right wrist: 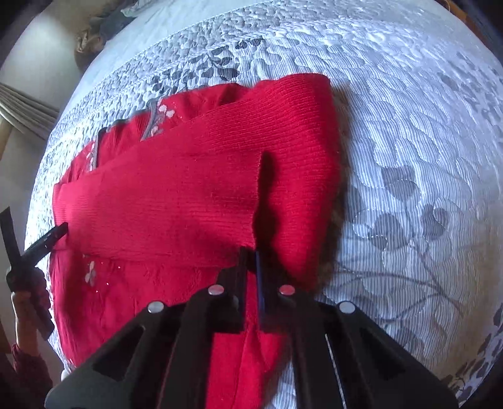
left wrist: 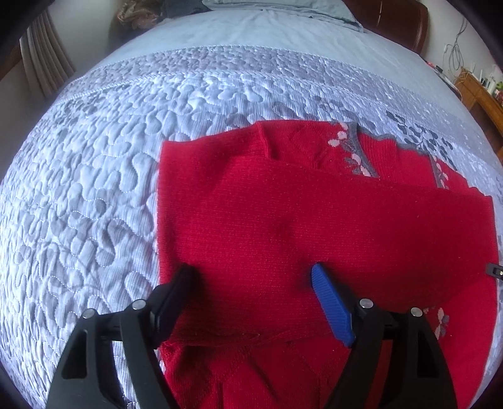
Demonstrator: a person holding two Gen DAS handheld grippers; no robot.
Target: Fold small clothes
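Note:
A red knit sweater point(left wrist: 314, 220) with a grey neckline and small pale flowers lies folded on the quilted grey-white bedspread point(left wrist: 94, 188). My left gripper point(left wrist: 253, 270) hovers open over the sweater's near left part, one black finger and one blue pad spread wide with nothing pressed between them. In the right wrist view the red sweater point(right wrist: 188, 195) fills the middle, and my right gripper point(right wrist: 251, 261) is shut on a raised edge of its top layer. One black finger point(right wrist: 53, 236) of the left gripper shows at the sweater's left edge, with a hand point(right wrist: 25, 302) behind it.
A blue-grey pillow point(left wrist: 283, 9) and a brown headboard point(left wrist: 393, 15) lie at the bed's far end. A wooden side table point(left wrist: 481, 91) with small items and cables stands far right. Curtains point(left wrist: 47, 63) hang at the left. Quilt point(right wrist: 408, 188) spreads to the right of the sweater.

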